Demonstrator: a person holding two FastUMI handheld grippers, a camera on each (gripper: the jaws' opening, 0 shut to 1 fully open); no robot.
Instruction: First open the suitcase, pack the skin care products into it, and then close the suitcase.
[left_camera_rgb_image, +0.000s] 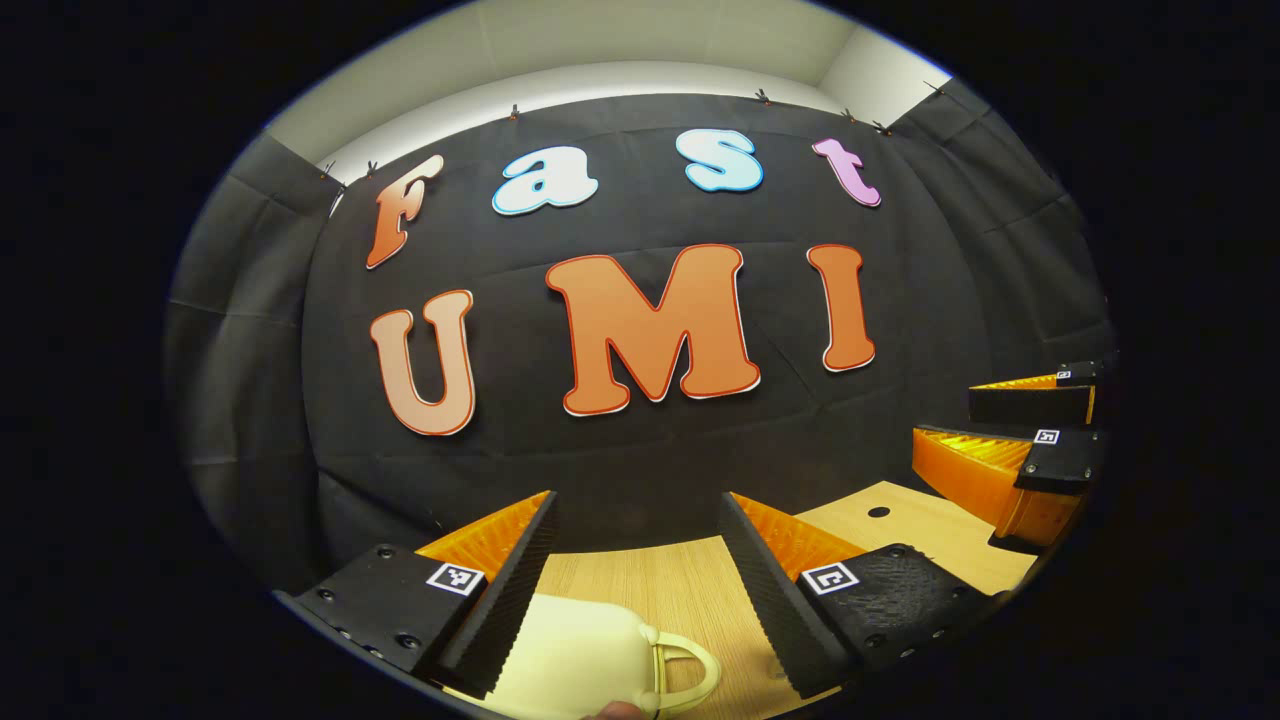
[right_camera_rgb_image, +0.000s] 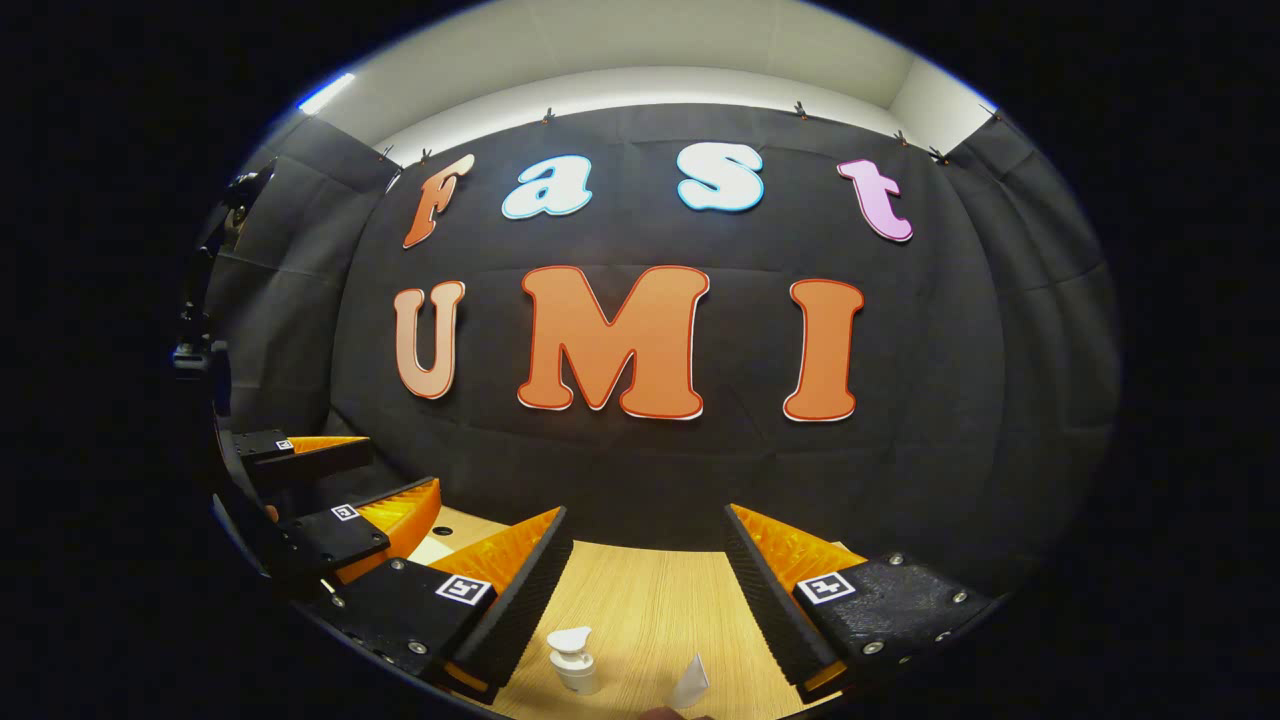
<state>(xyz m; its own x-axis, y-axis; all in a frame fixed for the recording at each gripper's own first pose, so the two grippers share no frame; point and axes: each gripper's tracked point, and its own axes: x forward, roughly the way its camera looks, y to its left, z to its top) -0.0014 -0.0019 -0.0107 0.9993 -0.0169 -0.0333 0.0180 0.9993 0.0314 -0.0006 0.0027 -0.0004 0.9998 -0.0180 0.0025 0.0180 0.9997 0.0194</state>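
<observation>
**Both grippers held open above the table, suitcase not yet opened**

The left gripper (left_camera_rgb_image: 640, 590) is being held wide open above the wooden table (left_camera_rgb_image: 690, 580), with nothing gripped. A small cream suitcase (left_camera_rgb_image: 575, 655), handle (left_camera_rgb_image: 690, 670) pointing right, is lying at the table's near edge, just beside the inner face of its left finger; contact cannot be told.

The right gripper (right_camera_rgb_image: 645, 600) is likewise being held wide open and empty. A white pump bottle (right_camera_rgb_image: 573, 658) and a small white pointed item (right_camera_rgb_image: 690, 682) are standing near the table's near edge between its fingers.

The opening step is judged to be in hand. Next, lowering toward the suitcase lid is likely being called for.
</observation>
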